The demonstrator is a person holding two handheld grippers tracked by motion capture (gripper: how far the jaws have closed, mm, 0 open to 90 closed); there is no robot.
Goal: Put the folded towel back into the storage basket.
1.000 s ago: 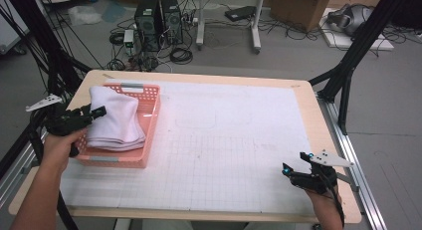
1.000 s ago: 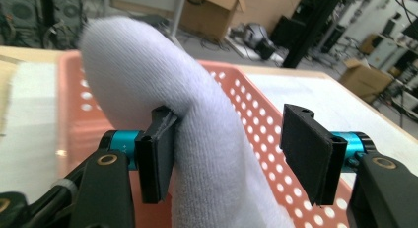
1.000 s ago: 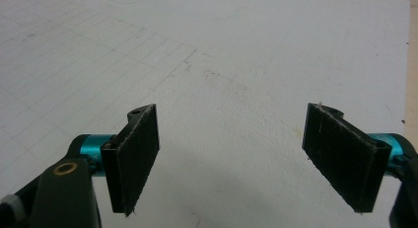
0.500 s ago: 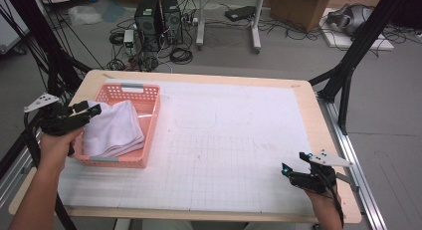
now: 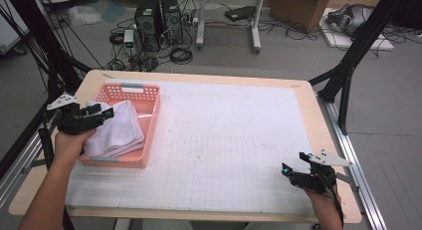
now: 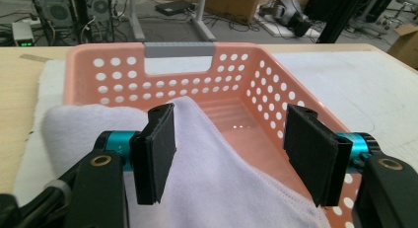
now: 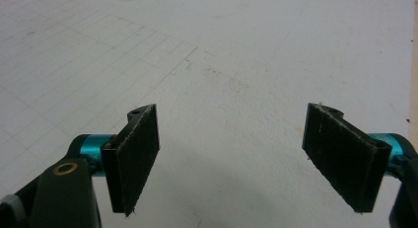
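Pulled back toward the basket's (image 5: pixel 149 121) near-left corner since a second ago, the left gripper (image 5: pixel 99 112) hangs over the white towel (image 5: pixel 119 133), jaws wide apart and holding nothing. Its own view shows the towel (image 6: pixel 222 183) lying between and below its pads, basket wall (image 6: pixel 118 72) ahead. Far across the mat (image 5: pixel 229 140), the right gripper (image 5: pixel 293 169) stays open and empty. No legible writing.

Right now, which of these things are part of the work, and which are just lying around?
In use:
white towel, draped over the basket's edge
pink basket
left gripper, open over the towel

Lying about:
right gripper, open, idle over the white mat
computer towers, cables and cardboard box on the floor
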